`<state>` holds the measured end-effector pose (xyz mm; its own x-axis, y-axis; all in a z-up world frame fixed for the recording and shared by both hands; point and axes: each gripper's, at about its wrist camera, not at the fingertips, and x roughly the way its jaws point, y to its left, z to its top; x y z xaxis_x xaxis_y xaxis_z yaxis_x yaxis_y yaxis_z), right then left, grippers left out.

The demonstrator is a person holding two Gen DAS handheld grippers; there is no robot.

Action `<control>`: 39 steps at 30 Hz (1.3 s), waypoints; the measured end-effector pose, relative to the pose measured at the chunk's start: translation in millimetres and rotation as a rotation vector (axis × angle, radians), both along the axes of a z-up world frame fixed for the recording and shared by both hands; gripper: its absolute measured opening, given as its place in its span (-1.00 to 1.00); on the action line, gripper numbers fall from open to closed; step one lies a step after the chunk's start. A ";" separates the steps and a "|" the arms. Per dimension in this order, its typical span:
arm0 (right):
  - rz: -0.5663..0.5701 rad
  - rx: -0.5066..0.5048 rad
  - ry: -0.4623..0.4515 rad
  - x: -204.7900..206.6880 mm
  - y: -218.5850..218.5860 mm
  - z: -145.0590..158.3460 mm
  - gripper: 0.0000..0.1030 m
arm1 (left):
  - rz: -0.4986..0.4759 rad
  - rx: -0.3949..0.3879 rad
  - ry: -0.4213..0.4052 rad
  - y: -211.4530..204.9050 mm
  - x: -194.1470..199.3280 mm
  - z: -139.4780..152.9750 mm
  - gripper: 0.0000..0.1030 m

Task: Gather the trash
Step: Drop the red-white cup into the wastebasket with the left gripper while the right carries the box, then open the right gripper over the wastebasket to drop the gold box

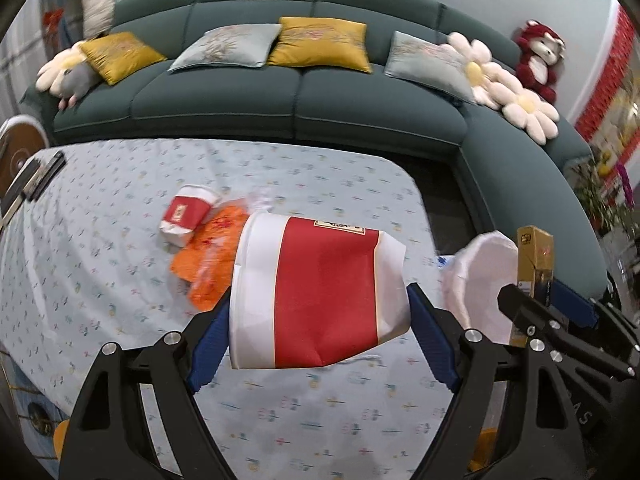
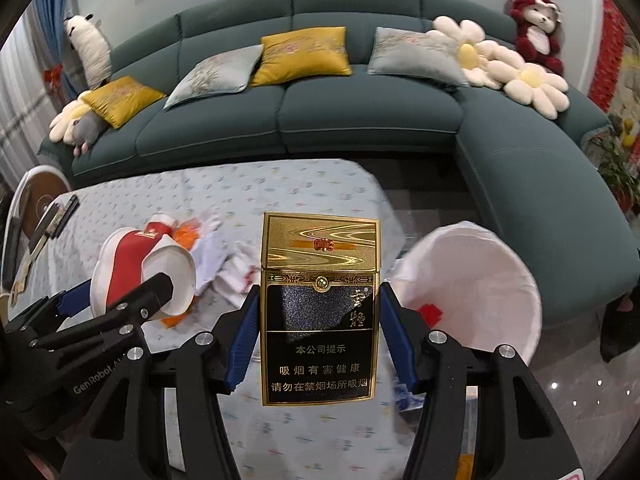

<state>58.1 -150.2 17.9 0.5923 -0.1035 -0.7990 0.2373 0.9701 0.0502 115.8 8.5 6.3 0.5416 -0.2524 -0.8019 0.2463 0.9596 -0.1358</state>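
Right tool (image 2: 318, 320) clamped on cigarette pack (image 2: 318, 308); left tool (image 1: 316, 320) clamped on paper cup (image 1: 316, 292). Lined bin (image 2: 472, 280) just right of right tool, nearer it.

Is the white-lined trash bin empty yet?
Not empty: a red scrap lies inside the white-lined trash bin.

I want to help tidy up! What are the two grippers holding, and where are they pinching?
Left gripper: a red-and-white paper cup, pinched across its sides. Right gripper: a gold-and-black cigarette pack, pinched on its narrow side edges.
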 end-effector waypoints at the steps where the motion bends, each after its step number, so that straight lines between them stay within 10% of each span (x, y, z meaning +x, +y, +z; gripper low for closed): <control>1: -0.009 0.000 -0.002 -2.8 -6.4 0.3 0.07 | -0.008 0.001 0.000 -6.0 -1.3 -0.2 0.52; 28: -0.329 0.012 0.049 -57.8 -195.5 -49.7 0.07 | -0.329 0.040 0.106 -219.1 -20.0 -48.5 0.53; 39: -0.379 0.019 0.059 -55.4 -218.6 -58.6 0.07 | -0.340 0.033 0.130 -239.9 -16.6 -62.2 0.68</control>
